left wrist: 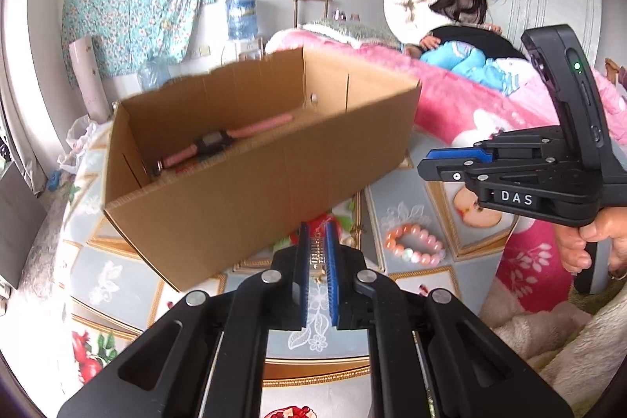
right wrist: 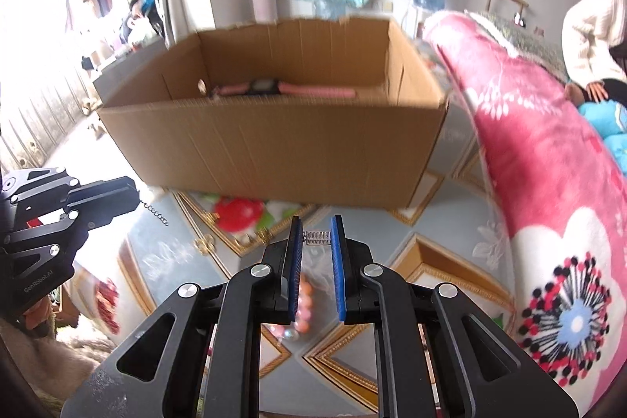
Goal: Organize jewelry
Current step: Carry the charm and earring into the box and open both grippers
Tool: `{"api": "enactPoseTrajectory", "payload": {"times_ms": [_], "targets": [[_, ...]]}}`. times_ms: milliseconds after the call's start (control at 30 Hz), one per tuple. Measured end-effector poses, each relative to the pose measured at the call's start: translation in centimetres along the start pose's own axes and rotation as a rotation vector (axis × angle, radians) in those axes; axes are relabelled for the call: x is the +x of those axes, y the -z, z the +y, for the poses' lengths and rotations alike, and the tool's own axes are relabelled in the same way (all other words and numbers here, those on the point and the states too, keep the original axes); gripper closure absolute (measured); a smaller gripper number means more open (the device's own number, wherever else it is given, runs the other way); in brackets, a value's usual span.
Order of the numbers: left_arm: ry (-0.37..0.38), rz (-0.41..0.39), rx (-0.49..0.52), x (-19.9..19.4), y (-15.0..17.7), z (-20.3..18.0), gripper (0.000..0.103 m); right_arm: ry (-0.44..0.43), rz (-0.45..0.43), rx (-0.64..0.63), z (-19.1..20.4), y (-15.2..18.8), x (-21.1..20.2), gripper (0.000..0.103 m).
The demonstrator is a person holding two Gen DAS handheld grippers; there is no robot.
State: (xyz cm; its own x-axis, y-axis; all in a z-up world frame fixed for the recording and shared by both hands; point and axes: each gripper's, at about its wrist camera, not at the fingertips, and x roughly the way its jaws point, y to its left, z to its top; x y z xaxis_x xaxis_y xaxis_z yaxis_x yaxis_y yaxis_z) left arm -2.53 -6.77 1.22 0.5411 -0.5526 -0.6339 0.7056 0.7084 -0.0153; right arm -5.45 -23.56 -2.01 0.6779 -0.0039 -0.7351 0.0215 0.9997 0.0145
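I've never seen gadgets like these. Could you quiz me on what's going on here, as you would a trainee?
1. True or false: the right gripper holds nothing.
2. What lies in the cardboard box? A) a pink watch B) a comb C) nothing
3. What dangles from the left gripper?
Key: 1 false, a silver link piece is pinched between its pads; 2 A; 3 a thin chain.

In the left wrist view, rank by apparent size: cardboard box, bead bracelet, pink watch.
1. Cardboard box, by far the largest.
2. Pink watch, lying inside the box.
3. Bead bracelet, though it lies nearer the camera, so the last two are unsure.
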Motion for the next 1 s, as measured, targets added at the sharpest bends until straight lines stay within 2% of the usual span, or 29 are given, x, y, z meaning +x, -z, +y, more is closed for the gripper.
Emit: {"api": "enactPoseTrajectory", "payload": {"times_ms": [333, 467, 600, 733, 867, 1000], "targets": [[0.026, -0.184, -0.001, -4.8, -4.9, 1.9, 0.096, -0.182, -0.186, 0.003, -0.1, -6.3, -3.9, 0.091], [0.066, -0.192, -0.044, -4.3, -7.6, 3.8, 0.096, -0.241, -0.227, -0.009, -0.4, -9.4, -3.6, 0.091], [0.099, -0.121, -0.103, -1.2, -10.2, 5.8, 0.096, -0.274, -0.188, -0.01, -1.1, -11.8, -0.9, 0.091], [0.177, 0.01, -0.21, 4.3, -11.8, 7.8, 0.096, -0.32, -0.084, 0.012, -2.2, -13.7, 3.0, 0.091], [0.185, 0.108, -0.255, 8.7, -12.2, 8.4, 0.096, -0.341, 0.045, 0.042, -3.4, -14.8, 7.1, 0.091], [0.194, 0.183, -0.277, 11.5, -12.7, 8.3, 0.095, -0.335, 0.113, 0.049, -4.2, -15.3, 9.2, 0.09]]}}
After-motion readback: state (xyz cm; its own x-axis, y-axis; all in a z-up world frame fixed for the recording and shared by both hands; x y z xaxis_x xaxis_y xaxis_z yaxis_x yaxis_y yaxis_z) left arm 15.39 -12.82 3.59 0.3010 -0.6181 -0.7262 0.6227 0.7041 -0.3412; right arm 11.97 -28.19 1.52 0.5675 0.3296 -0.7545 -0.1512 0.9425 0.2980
